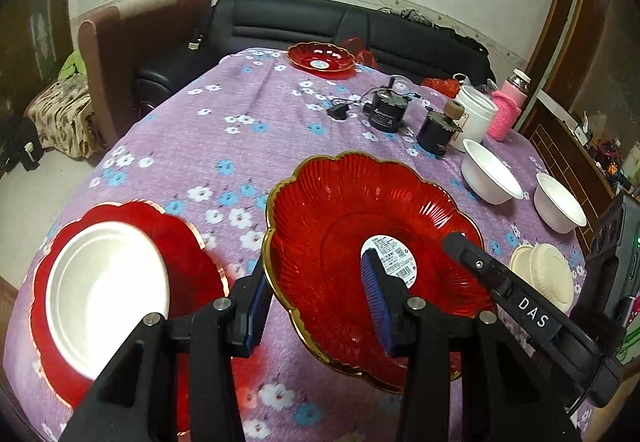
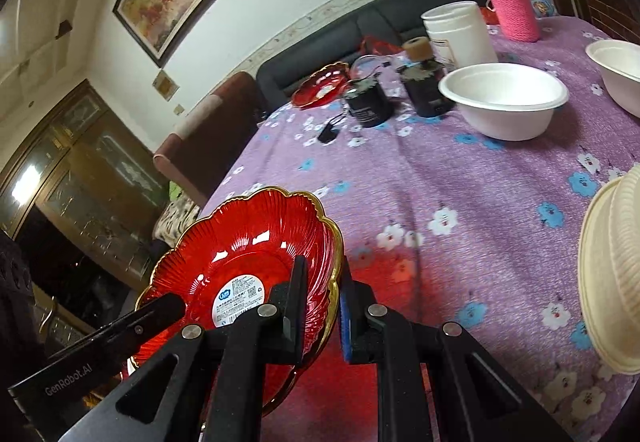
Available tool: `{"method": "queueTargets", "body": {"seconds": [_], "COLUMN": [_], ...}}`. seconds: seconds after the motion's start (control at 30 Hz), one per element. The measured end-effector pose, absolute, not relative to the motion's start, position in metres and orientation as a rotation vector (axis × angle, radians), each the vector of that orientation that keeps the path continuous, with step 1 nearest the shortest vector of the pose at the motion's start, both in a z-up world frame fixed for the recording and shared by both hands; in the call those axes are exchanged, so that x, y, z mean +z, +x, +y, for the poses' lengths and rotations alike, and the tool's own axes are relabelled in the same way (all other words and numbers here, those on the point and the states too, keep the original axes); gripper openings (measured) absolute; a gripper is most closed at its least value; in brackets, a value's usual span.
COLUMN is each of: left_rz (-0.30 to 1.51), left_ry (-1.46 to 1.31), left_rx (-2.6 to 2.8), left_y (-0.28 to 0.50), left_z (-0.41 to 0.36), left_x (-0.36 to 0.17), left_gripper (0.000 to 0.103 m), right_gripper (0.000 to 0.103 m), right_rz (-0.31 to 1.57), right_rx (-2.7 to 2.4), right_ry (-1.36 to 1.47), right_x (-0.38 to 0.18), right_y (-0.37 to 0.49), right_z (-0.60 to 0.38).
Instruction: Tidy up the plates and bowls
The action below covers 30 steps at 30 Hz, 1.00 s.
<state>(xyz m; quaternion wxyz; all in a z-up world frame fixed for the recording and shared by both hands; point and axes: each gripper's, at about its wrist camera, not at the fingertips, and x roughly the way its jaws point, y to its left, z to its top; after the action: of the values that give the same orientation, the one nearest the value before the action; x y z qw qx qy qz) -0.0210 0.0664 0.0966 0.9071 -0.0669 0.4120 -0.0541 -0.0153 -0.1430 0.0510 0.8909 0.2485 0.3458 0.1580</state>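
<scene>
Red scalloped gold-rimmed glass plate point(image 2: 244, 266): rigid, slick, fragile; both grippers, left point(image 1: 320, 298) and right point(image 2: 322, 306), pinch opposite rim edges

White letters reading "DAS" stood on the black finger of the right gripper point(image 1: 532, 312) where it crossed the left wrist view. In the right wrist view, the black body of the left gripper point(image 2: 68, 382) carried the words "GenRobot.AI" in pale letters. A round white label point(image 2: 240, 300) sat in the middle of the red plate point(image 2: 248, 242), with a blue logo, lines of small print and a square code, all too small to read. The same label point(image 1: 396, 262) showed in the left wrist view, its print and barcode likewise unreadable. The black canister point(image 1: 386, 114) bore a small white mark that could not be made out.
</scene>
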Motion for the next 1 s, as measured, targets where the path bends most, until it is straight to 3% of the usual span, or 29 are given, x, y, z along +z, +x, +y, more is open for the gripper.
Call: {"method": "queueTargets", "body": {"seconds": [1.0], "left_rz": [0.754], "left_ry": [-0.364], "left_rx": [0.083], "left_y": [-0.113], "left_z": [0.227], "left_x": [0.109], "left_gripper": [0.043], "right_gripper": [0.015], "right_rz": [0.712], "right_rx": [0.555], "right_ry": [0.275], "right_x": [0.092], "right_y": [-0.062], "right_z": [0.018]}}
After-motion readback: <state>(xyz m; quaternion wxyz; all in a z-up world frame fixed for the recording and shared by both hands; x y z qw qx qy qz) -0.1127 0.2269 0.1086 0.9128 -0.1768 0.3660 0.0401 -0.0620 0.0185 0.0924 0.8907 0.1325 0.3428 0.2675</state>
